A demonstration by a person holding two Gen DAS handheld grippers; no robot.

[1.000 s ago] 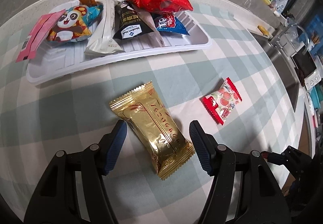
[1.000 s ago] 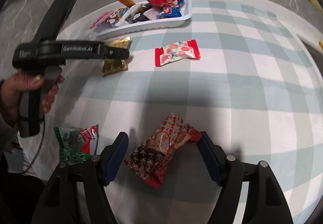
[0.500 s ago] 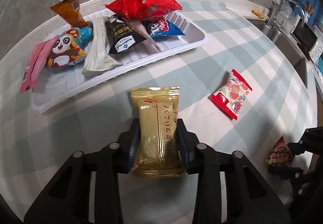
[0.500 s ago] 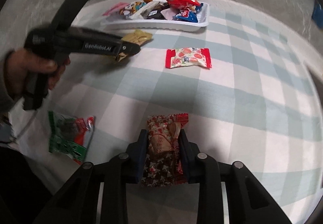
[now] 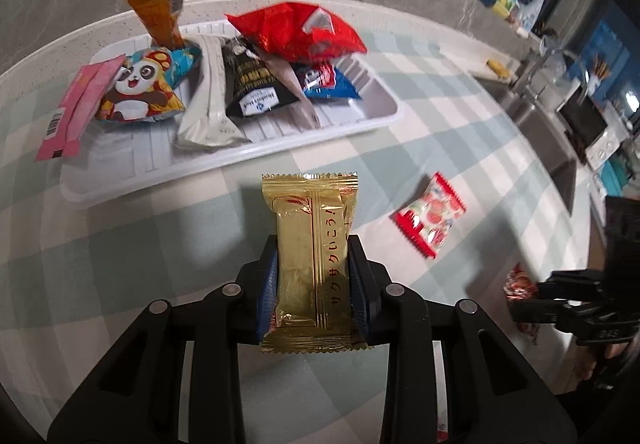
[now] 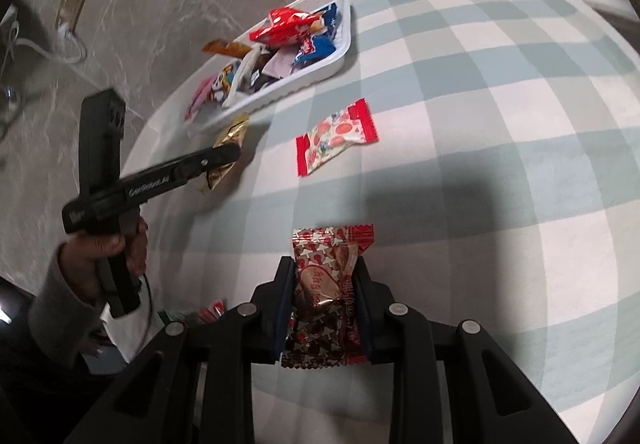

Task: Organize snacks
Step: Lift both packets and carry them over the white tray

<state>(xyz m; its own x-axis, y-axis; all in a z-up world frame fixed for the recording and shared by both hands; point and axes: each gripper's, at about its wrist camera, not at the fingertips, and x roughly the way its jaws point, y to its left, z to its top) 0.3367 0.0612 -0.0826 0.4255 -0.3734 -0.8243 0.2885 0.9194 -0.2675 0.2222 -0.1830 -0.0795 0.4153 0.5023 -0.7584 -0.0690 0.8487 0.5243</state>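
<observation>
Left gripper (image 5: pixel 313 284) clamped on a gold foil wafer packet with Japanese lettering (image 5: pixel 311 252), raised off the green-and-white checked tablecloth (image 5: pixel 100 264), just short of the long white ribbed plastic tray (image 5: pixel 224 160)

In that tray, 7 packets, crowded and overlapping:
- flat pink sachet (image 5: pixel 76 106) hanging over the left rim
- panda-print bag (image 5: pixel 146 86) beside it
- orange-brown pouch (image 5: pixel 158 20) standing upright at the back
- long cream-white wrapper (image 5: pixel 210 100) in the middle
- black bag with a white label (image 5: pixel 254 84) leaning on the cream one
- large shiny red bag (image 5: pixel 298 32) resting on top of the others
- small blue packet (image 5: pixel 326 84) under the red bag, toward the right end

Near strip of the tray floor bare

Right gripper (image 6: pixel 323 304) clamped on a red-and-brown heart-print candy bag (image 6: pixel 324 284), lifted off the cloth, well apart from the tray

Lying loose on the cloth between the 2 grippers: a red-edged strawberry-print candy packet (image 6: pixel 336 136)

Partly hidden behind the right gripper's frame, a green-and-red wrapper (image 6: pixel 200 314) near the table edge
</observation>
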